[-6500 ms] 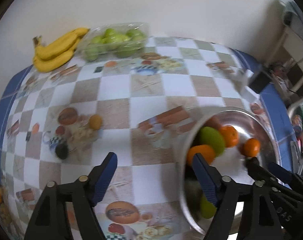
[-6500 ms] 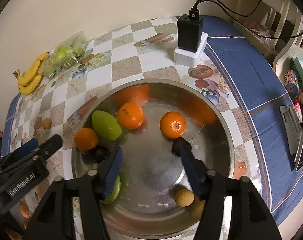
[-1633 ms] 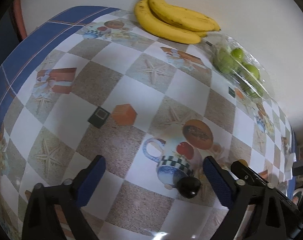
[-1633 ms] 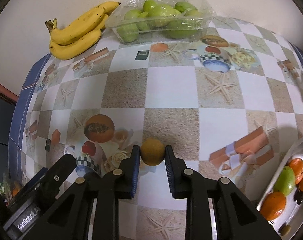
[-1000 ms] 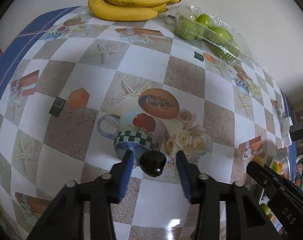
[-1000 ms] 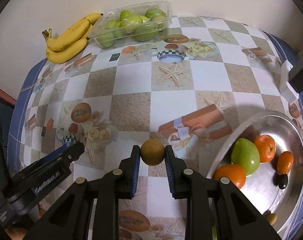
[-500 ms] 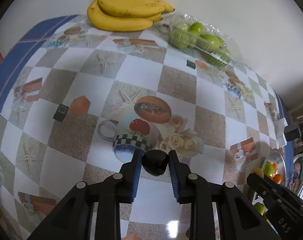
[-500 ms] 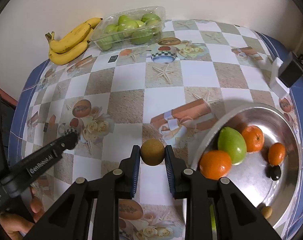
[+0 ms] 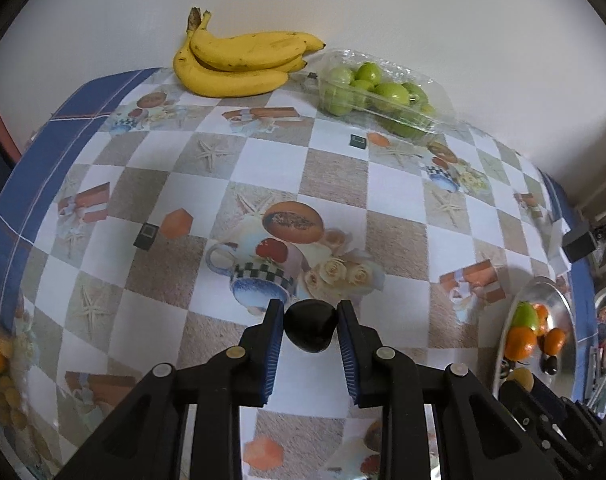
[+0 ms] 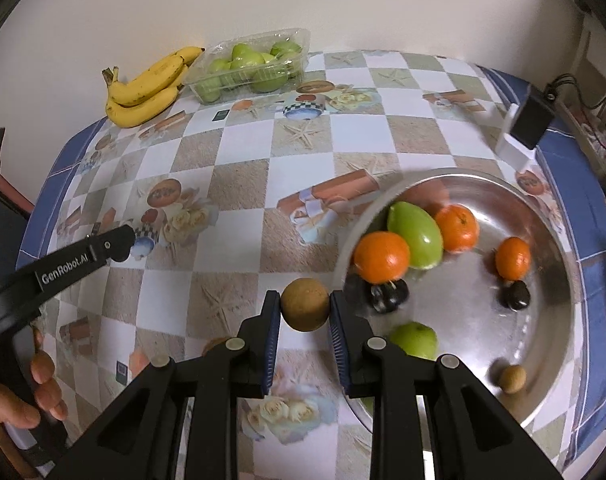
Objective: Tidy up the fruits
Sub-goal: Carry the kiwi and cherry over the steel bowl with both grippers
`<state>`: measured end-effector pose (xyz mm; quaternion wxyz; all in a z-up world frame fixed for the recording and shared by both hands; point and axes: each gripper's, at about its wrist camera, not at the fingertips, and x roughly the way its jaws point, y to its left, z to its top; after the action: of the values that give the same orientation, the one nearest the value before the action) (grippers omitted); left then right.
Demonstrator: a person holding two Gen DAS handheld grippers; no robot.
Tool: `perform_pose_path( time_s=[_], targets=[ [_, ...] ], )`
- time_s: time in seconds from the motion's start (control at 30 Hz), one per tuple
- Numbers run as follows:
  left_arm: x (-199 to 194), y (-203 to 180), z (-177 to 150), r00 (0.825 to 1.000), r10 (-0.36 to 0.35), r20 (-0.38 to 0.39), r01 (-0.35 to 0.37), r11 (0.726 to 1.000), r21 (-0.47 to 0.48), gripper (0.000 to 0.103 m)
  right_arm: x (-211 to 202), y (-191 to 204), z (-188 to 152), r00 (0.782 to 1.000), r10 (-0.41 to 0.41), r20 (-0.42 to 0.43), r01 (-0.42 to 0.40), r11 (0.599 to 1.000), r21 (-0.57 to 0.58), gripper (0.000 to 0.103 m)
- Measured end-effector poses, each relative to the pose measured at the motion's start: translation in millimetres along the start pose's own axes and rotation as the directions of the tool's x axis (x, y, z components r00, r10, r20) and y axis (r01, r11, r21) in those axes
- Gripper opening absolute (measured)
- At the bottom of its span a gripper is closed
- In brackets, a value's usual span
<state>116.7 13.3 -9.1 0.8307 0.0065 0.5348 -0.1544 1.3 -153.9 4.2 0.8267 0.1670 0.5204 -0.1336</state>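
Looking along the left gripper (image 9: 311, 330), its blue pads are clenched on a small dark fruit (image 9: 311, 330), glossy and nearly black, held clear above the patterned tablecloth (image 9: 335, 176). Farther back, a bunch of bananas (image 9: 239, 64) and a clear tray of green fruit (image 9: 377, 94) lie by the wall, well apart from the held fruit, and the metal bowl (image 9: 569, 316) shows at the right edge with oranges inside. From the right wrist view, the right gripper (image 10: 305, 310) is closed on a round brown fruit (image 10: 305, 310), pinched across its widest part and hanging just beside the near rim of the metal bowl (image 10: 559, 360), not yet over it. Inside the bowl lie oranges (image 10: 381, 256), a green fruit (image 10: 417, 234), two dark fruits (image 10: 513, 294) and another small brown one (image 10: 511, 378); the left gripper (image 10: 119, 246) reaches in from the left, a hand (image 10: 27, 396) on its handle. Both fruits look light and firm, though the dark one's shiny skin may slip and probably bruises under hard pressure, so a hold across the middle seems safest. The brown one looks rougher and should sit steadier; being round, either would likely roll once set down in the bowl.
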Motion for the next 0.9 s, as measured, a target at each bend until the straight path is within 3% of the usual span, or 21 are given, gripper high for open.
perform_pose_path(
  time_s=[0.2,0.4,0.9],
  targets=[
    [-14.3,-12.3,-10.1,0.999,0.035,0.029,-0.036,0.999,0.035,0.029,-19.9,-4.8,-9.8,0.999,-0.016,0.045,0.017,1.0,-0.021,0.026],
    [-24.3,-13.9,-19.6,0.999,0.003,0.038,-0.003,1.0,0.014,0.029,-33.7,-14.3,-15.6,0.997,-0.008,0.082,0.01,1.0,-0.018,0.026],
    [-26.4,-36.4,-28.4,0.999,-0.034,0.029,0.034,0.999,0.024,0.029,-41.6,-52.0,-9.2,0.997,0.004,0.08,-0.008,0.999,0.05,0.026]
  ],
)
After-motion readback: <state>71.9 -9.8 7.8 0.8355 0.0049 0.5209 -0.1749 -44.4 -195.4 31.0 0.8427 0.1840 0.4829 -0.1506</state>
